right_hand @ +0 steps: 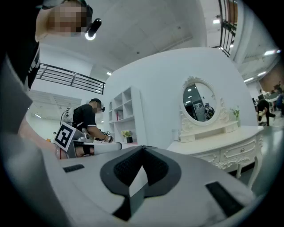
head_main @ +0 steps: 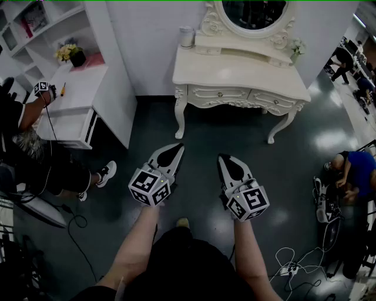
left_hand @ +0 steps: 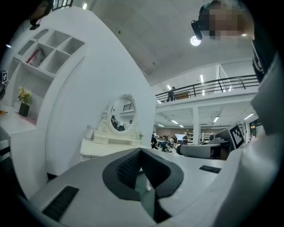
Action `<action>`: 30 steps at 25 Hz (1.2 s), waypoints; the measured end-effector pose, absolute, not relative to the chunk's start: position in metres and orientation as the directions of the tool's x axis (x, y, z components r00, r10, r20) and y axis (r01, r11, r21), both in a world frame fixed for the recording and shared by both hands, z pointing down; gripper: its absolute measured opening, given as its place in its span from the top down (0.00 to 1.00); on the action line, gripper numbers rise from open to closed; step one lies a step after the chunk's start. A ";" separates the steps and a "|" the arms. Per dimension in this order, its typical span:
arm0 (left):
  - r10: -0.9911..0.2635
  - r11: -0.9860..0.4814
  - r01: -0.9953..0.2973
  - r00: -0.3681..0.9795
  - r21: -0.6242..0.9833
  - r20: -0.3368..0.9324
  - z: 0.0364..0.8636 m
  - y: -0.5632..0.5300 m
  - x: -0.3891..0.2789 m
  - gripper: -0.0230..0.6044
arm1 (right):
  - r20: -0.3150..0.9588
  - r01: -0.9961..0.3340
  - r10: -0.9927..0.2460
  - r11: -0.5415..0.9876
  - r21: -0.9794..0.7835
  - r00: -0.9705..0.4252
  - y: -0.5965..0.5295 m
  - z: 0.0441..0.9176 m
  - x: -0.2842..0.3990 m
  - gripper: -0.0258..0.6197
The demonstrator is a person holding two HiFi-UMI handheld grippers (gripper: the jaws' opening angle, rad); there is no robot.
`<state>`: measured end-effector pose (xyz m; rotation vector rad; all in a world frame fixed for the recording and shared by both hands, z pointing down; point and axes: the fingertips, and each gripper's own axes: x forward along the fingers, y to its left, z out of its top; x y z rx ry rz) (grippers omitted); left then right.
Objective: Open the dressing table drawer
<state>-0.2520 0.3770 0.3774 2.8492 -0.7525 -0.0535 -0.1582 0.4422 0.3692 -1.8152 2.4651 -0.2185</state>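
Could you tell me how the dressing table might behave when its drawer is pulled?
The dressing table stands on slender curved legs on a glossy floor, so it may slide forward rather than stay put. The drawer knob looks small, so a grip could slip. The tall mirror probably makes it somewhat top-heavy.

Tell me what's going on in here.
A person stands back from a white dressing table, holding a left gripper and a right gripper out towards it. Both grippers are shut and empty, and neither touches anything. The table's drawers are closed, so the opening has not begun.
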 end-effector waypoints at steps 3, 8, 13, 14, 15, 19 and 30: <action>-0.485 -0.858 -0.478 0.875 0.189 0.013 0.378 0.360 -0.251 0.96 | 0.025 -0.947 -0.957 0.282 -0.154 -0.289 0.424 0.370 -0.159 0.96; -0.476 -0.862 -0.469 0.879 0.191 0.013 0.382 0.340 -0.251 0.96 | 0.033 -0.952 -0.961 0.267 -0.152 -0.275 0.404 0.374 -0.160 0.96; -0.479 -0.858 -0.471 0.878 0.206 0.011 0.386 0.331 -0.255 0.96 | 0.056 -0.948 -0.954 0.283 -0.144 -0.294 0.395 0.377 -0.165 0.96; -0.481 -0.857 -0.472 0.877 0.209 0.010 0.386 0.329 -0.255 0.96 | 0.059 -0.947 -0.953 0.288 -0.141 -0.298 0.394 0.378 -0.166 0.96; -0.483 -0.855 -0.473 0.876 0.213 0.009 0.387 0.327 -0.255 0.96 | 0.058 -0.947 -0.952 0.290 -0.139 -0.300 0.393 0.378 -0.167 0.96; -0.490 -0.851 -0.479 0.872 0.214 0.002 0.385 0.317 -0.255 0.96 | 0.050 -0.947 -0.953 0.289 -0.138 -0.298 0.383 0.375 -0.166 0.96; -0.524 -0.834 -0.516 0.852 0.197 0.013 0.382 0.264 -0.238 0.96 | 0.042 -0.937 -0.947 0.309 -0.161 -0.319 0.324 0.374 -0.139 0.96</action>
